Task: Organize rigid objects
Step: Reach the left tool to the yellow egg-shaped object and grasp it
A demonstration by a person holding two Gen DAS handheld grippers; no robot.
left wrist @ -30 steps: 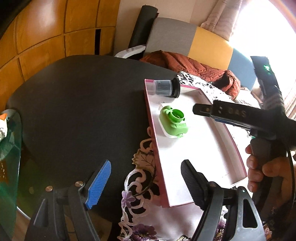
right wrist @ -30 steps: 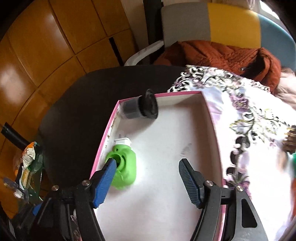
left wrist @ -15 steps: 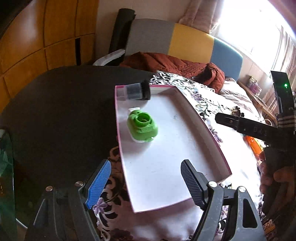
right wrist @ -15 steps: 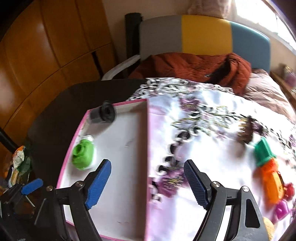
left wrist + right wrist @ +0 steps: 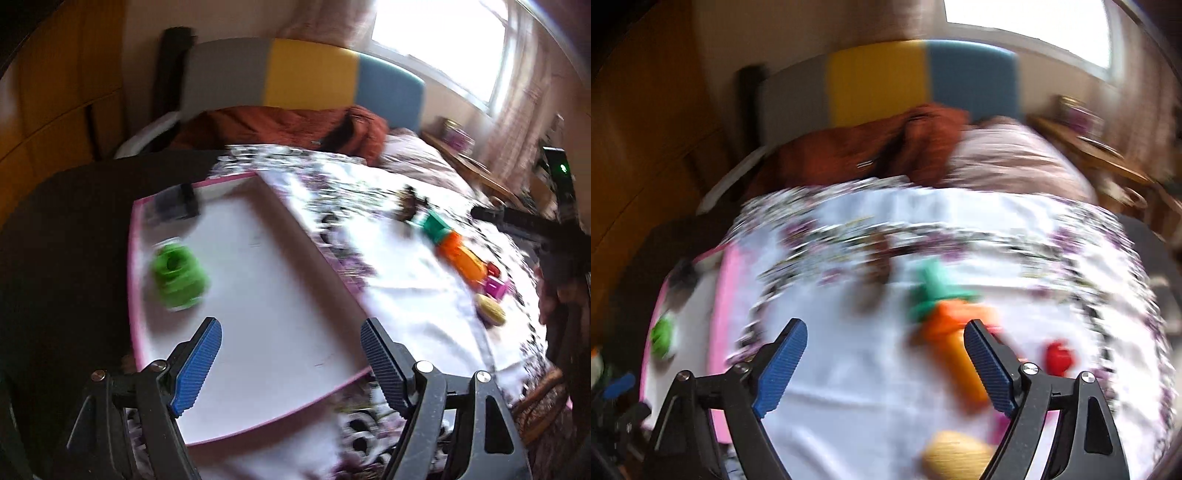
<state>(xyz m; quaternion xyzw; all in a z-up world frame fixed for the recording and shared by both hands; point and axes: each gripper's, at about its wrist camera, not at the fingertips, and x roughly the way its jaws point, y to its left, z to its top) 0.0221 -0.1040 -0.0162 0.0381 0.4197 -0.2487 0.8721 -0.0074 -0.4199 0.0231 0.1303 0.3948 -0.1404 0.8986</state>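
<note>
A white tray with a pink rim (image 5: 137, 295) holds a green plastic piece (image 5: 179, 275) and a dark cylinder (image 5: 173, 206). My left gripper (image 5: 290, 365) hovers open over the tray's near end with nothing between its fingers. On the flowered cloth to the right lie an orange carrot toy with a green top (image 5: 450, 251), a red piece (image 5: 493, 269), a magenta block (image 5: 496, 286) and a yellow round piece (image 5: 489, 314). My right gripper (image 5: 886, 365) is above the cloth, its jaws opening and empty. The carrot toy (image 5: 956, 332) lies just beyond its right finger. The view is blurred.
The tray's pink rim (image 5: 720, 295) shows at the left of the right wrist view. A small brown object (image 5: 408, 206) sits farther back on the cloth. A rust-coloured jacket (image 5: 280, 125) lies on the sofa behind. A dark table (image 5: 66, 229) extends left of the tray.
Both grippers have swung right, away from the tray's left side and toward the toys on the cloth. The right gripper's jaws have spread wider. The green piece stays in the tray.
</note>
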